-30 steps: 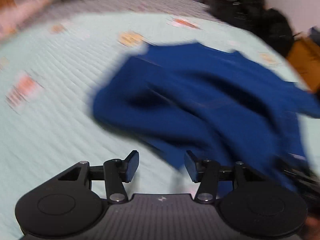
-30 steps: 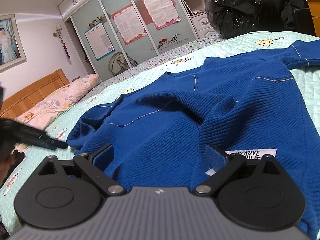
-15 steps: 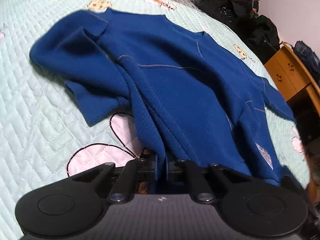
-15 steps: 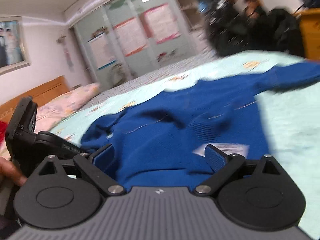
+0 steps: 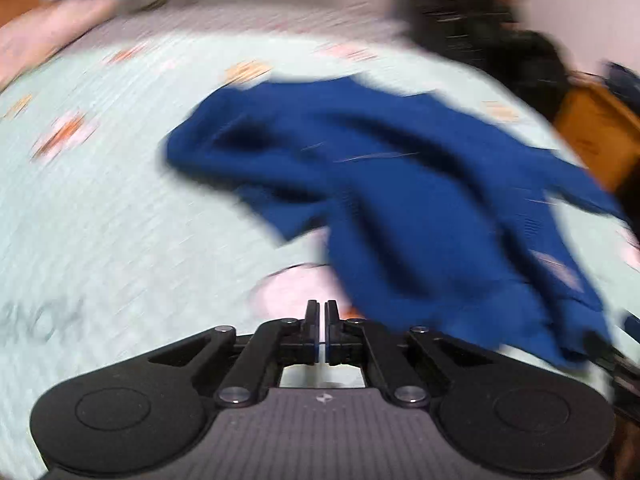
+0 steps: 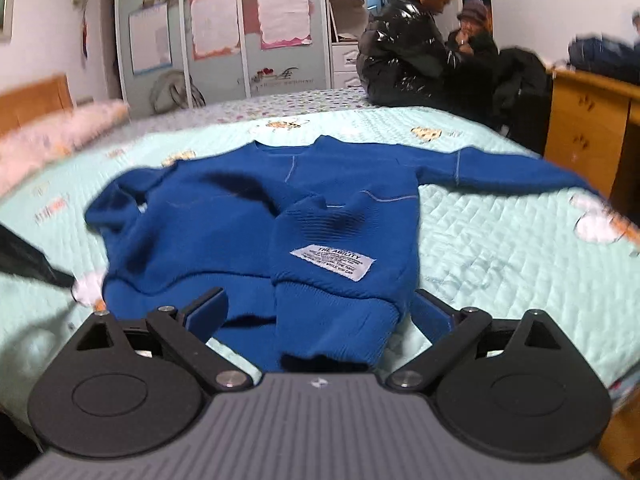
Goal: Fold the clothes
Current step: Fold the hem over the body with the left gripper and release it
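A blue knit sweater lies rumpled on the bed with its hem toward me, one sleeve stretched out to the right and a white label near the hem. My right gripper is open, its fingers wide on either side of the bunched hem and not pressing it. The left wrist view is blurred by motion. In it the sweater lies ahead and to the right. My left gripper is shut just left of the hem, over the quilt, with no cloth showing between its fingers.
The bed wears a pale green quilt with cartoon prints. A pink pillow lies at the far left. A wooden desk stands at the right edge. Two persons sit at the bed's far side, before a wardrobe.
The left gripper went from open to shut on the sweater's hem, and now sits shut without cloth, left of the hem. The right gripper drew back and levelled, staying open.
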Demonstrator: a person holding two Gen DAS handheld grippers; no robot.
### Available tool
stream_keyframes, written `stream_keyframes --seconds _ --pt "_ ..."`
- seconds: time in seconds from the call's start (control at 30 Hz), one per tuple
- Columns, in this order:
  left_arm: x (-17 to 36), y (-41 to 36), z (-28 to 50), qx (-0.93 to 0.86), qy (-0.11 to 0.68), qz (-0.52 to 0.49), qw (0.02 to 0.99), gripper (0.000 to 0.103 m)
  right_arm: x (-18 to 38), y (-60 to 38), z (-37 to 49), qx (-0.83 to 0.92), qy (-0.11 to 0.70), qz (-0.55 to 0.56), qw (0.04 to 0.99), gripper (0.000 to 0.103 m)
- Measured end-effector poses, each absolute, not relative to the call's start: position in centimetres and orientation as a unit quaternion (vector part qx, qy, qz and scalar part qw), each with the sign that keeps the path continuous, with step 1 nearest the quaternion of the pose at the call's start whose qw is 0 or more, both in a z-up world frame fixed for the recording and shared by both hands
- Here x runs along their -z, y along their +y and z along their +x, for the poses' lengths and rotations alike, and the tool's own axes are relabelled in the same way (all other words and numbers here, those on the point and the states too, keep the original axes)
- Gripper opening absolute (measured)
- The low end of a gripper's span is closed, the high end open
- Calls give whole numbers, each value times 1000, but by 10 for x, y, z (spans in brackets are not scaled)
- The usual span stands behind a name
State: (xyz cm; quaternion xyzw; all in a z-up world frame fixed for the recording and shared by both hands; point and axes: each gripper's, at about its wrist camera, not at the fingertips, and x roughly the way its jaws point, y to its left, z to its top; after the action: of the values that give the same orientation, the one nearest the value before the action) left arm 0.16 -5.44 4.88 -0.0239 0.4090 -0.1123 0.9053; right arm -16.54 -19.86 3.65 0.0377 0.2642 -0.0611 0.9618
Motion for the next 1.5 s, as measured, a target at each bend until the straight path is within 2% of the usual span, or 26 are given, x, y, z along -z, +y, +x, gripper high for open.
stream_keyframes --seconds 0.1,0.13,0.23,0.43,0.6,0.73,0.8,0.83,0.93,1.03,1.13,1.33,1.5 --pt "-59 -94 -19 184 359 80 912 25 -38 -204 -172 43 279 66 957 98" --pt "-54 -107 -24 188 349 120 910 29 -38 -208 -175 29 284 85 955 98" --pt "-37 -138 -34 191 335 214 897 30 -39 -217 -184 19 291 126 948 98" --pt "-15 -140 -43 174 353 208 895 37 -35 -225 -198 26 299 142 943 98" --pt "-8 -155 -54 164 312 272 895 57 -32 -231 -198 25 301 163 939 98" --pt "6 -167 -57 159 288 334 883 58 -31 -231 -199 21 301 165 939 98" --pt "9 -168 -56 160 275 351 881 57 -31 -231 -200 20 299 165 940 98" --pt "10 -168 -56 161 268 359 879 52 -32 -231 -200 20 298 165 940 98" --pt "5 -164 -44 159 278 344 882 14 -33 -230 -201 15 296 162 941 98" --pt "-5 -156 -32 152 285 314 893 9 -35 -227 -202 7 292 152 944 98" --pt "-16 -149 -27 156 280 287 903 8 -39 -222 -204 1 286 139 948 98" --pt "-50 -124 -3 189 328 140 915 7 -43 -211 -203 -31 285 106 952 97" --pt "-83 -113 33 203 349 64 913 7 -51 -179 -201 -132 261 -6 956 97"
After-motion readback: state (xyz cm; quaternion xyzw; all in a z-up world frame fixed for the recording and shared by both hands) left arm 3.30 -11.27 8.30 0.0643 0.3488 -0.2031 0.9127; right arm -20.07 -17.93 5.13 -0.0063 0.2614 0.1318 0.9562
